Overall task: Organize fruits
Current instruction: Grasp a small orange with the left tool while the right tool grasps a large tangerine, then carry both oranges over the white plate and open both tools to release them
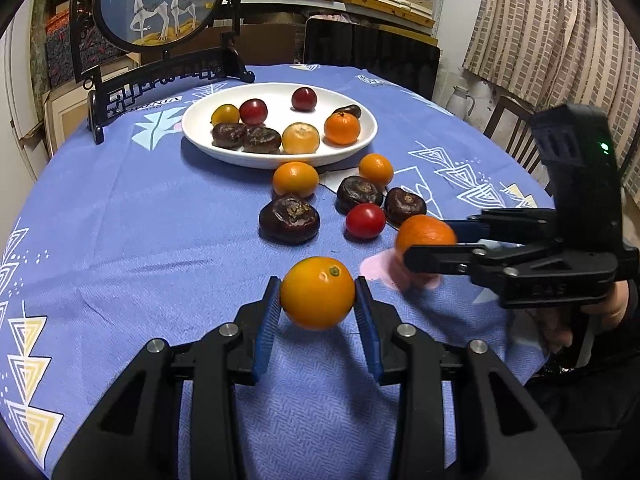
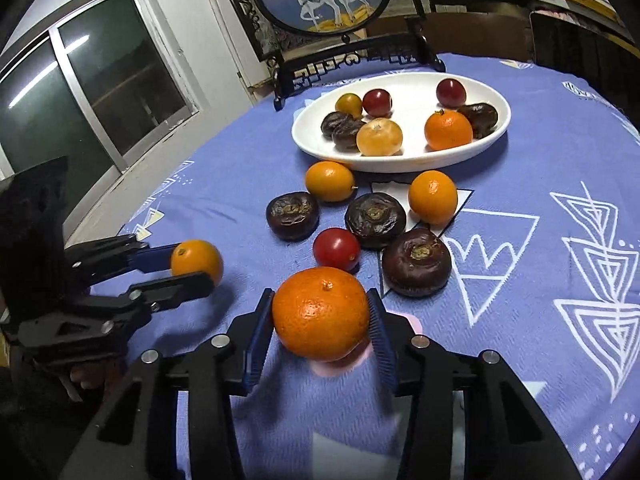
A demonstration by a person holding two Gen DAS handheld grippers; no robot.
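left gripper: closed on a small orange, blue pads pressing both its sides, fruit lifted just clear of the blue tablecloth.
right gripper: clamped on a mandarin, held above the cloth.
loose fruit: two more oranges, three dark water chestnuts and one cherry tomato lie on the cloth between the grippers and the plate.
white plate: beyond the loose fruit, already holding several pieces, with bare room in its middle.
step: both fruits grasped, seemingly mid-carry to the plate.
next: carry each over the near rim, lower into a free spot, release gently so nothing rolls.
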